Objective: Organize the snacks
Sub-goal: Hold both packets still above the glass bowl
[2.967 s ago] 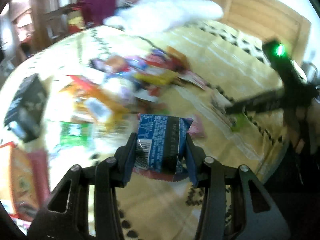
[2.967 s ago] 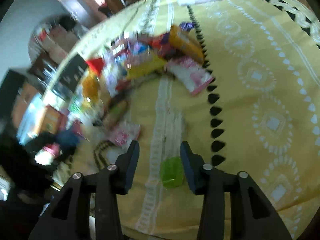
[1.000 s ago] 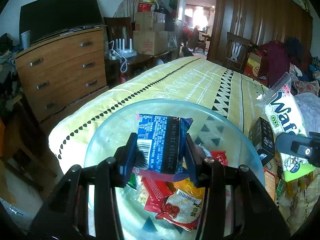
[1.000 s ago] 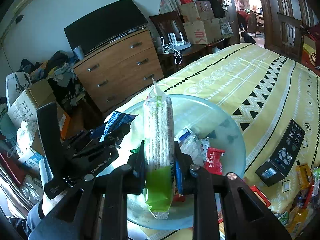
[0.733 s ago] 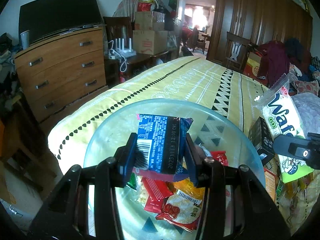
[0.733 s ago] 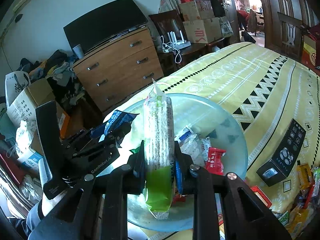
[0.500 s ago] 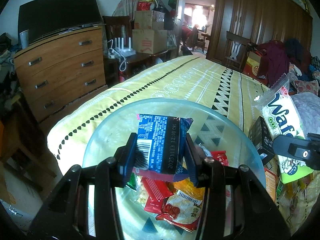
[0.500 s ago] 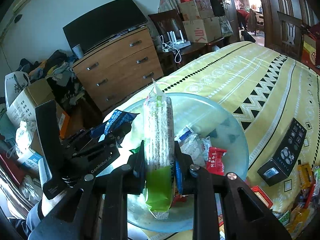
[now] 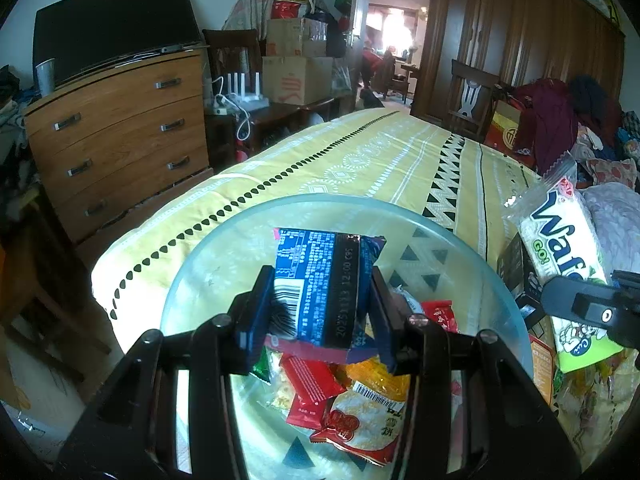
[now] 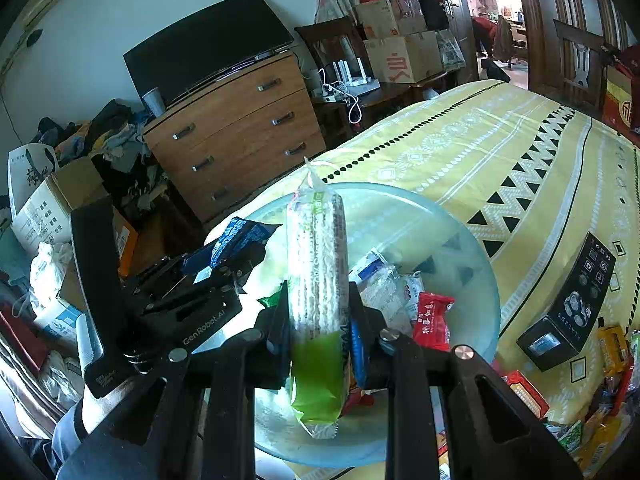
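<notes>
A pale glass bowl [image 9: 208, 256] with several snack packets in it rests on the yellow patterned bedspread. My left gripper [image 9: 320, 308] is shut on a blue snack packet [image 9: 320, 280] and holds it over the bowl. From the right wrist view the same bowl [image 10: 472, 264] lies below my right gripper [image 10: 318, 320], which is shut on a tall wafer pack [image 10: 318, 248], white above and green below. The left gripper [image 10: 224, 264] with its blue packet [image 10: 240, 236] shows there at the left. The wafer pack [image 9: 564, 240] also shows at the right of the left wrist view.
A black box [image 10: 568, 304] lies on the bedspread right of the bowl, with more loose snacks [image 10: 608, 344] beyond it. A wooden dresser [image 9: 116, 136] with a dark television [image 9: 112, 36] stands past the bed's edge, beside stacked cardboard boxes [image 9: 296, 76].
Three seconds ago both grippers were over the loose snack pile, the right one open around a green pack. Over the last second both hold still over the bowl.
</notes>
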{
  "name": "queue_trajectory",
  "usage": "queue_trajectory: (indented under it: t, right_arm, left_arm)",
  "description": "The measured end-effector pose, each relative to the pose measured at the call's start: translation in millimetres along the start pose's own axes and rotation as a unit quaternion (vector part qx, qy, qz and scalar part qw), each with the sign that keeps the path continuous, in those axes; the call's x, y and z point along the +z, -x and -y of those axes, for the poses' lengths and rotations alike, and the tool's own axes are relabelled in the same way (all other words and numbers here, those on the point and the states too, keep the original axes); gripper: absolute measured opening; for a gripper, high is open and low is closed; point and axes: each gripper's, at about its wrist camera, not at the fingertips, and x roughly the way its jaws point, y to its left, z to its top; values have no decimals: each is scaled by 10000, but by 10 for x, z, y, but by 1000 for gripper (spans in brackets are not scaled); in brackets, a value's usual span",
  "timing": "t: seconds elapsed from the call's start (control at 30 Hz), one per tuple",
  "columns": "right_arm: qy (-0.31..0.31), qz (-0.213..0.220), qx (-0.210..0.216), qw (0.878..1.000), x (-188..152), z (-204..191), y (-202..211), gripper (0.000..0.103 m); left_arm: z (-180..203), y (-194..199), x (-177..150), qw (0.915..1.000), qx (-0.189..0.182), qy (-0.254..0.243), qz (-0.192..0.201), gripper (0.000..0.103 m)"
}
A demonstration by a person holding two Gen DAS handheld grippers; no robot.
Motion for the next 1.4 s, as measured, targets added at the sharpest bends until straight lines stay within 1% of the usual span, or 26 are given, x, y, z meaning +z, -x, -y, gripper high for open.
queue_trajectory:
  t: [0.6,1.4]
  right_arm:
    - [10,-2,6,10000,2,0,12,26]
    - [5,-15,16,10000,2,-4,17,26]
  left_arm:
    - [0,-101,2,10000,3,-45,-72,45]
    - [-7,-108,6,10000,17,-40,-70,45]
